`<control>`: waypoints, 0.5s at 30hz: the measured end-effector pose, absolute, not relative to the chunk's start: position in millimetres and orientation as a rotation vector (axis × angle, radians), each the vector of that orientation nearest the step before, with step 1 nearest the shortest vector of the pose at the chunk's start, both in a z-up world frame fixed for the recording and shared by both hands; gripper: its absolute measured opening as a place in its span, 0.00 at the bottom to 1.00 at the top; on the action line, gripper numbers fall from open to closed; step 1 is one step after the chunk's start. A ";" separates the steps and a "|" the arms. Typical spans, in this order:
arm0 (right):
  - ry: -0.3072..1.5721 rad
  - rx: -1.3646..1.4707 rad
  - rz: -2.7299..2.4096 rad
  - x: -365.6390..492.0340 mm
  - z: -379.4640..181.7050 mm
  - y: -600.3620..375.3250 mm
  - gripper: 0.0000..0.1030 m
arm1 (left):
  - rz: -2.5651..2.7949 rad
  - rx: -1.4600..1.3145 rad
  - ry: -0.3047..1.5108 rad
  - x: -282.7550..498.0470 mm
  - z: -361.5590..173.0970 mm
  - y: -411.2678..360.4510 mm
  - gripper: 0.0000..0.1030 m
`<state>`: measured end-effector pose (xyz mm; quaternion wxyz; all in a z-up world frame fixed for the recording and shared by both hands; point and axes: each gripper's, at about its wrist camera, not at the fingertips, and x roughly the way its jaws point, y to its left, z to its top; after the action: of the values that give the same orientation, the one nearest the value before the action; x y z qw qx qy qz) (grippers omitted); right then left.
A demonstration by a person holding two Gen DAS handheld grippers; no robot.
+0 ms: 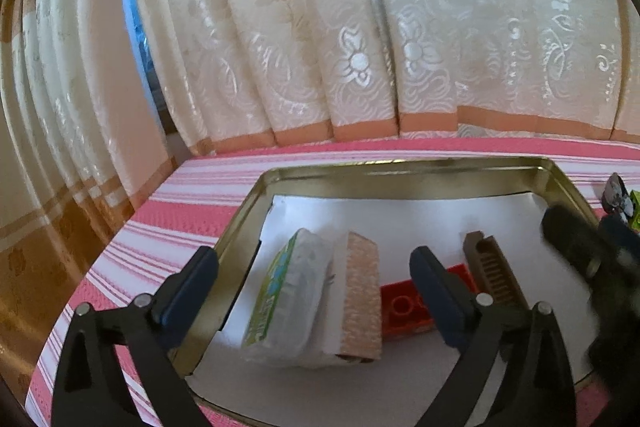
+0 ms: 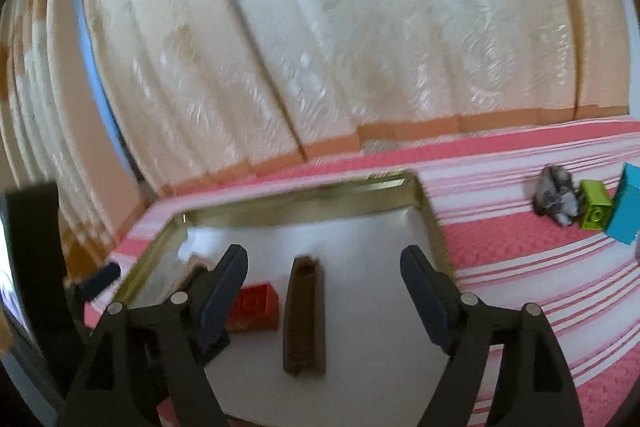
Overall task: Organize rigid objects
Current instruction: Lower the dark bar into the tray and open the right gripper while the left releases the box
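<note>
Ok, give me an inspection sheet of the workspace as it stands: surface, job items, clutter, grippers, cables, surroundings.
Surface: pink and white striped cloth, with a gold metal tray lined in white.
Job's things: in the tray, a brown comb-like piece, a red brick, a pink sponge block and a green-labelled packet. Outside it, a green brick, a teal block and a grey crumpled item.
Clutter: nothing seen.
Grippers: left gripper open over the sponge and packet; right gripper open over the brown piece, holding nothing.
Cables: nothing seen.
Surroundings: cream floral curtain behind.
</note>
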<state>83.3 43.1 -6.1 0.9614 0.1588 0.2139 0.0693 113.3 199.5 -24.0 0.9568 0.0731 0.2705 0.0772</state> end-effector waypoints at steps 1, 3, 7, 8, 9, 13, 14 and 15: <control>0.422 0.333 0.133 82.2 -5.0 39.3 0.79 | 0.151 0.152 0.542 111.7 -23.3 197.8 0.96; 0.423 0.349 0.095 83.5 -5.4 31.9 0.79 | 0.139 0.159 0.530 108.8 -22.3 193.9 0.98; 0.446 0.386 0.069 86.9 -9.0 18.9 0.80 | 0.111 0.141 0.523 105.0 -21.3 190.7 1.00; 0.446 0.391 0.062 87.1 -9.3 15.8 0.80 | 0.099 0.126 0.524 104.0 -21.0 190.7 1.00; 0.444 0.390 0.060 86.2 -9.6 14.7 0.80 | 0.083 0.108 0.527 103.3 -20.8 191.5 1.00; 0.422 0.351 0.046 80.5 -8.1 14.2 0.80 | 0.044 0.053 0.541 102.6 -21.4 193.2 1.00; 0.413 0.337 0.043 79.0 -7.7 14.0 0.80 | 0.043 0.047 0.545 102.5 -22.0 193.0 1.00; 0.403 0.318 0.037 77.0 -7.0 14.5 0.80 | 0.047 0.044 0.547 102.6 -22.1 193.2 1.00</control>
<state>77.0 14.5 -7.0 0.9670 0.1573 0.1995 0.0185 102.6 193.2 -22.1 0.9623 0.0217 0.2702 0.0231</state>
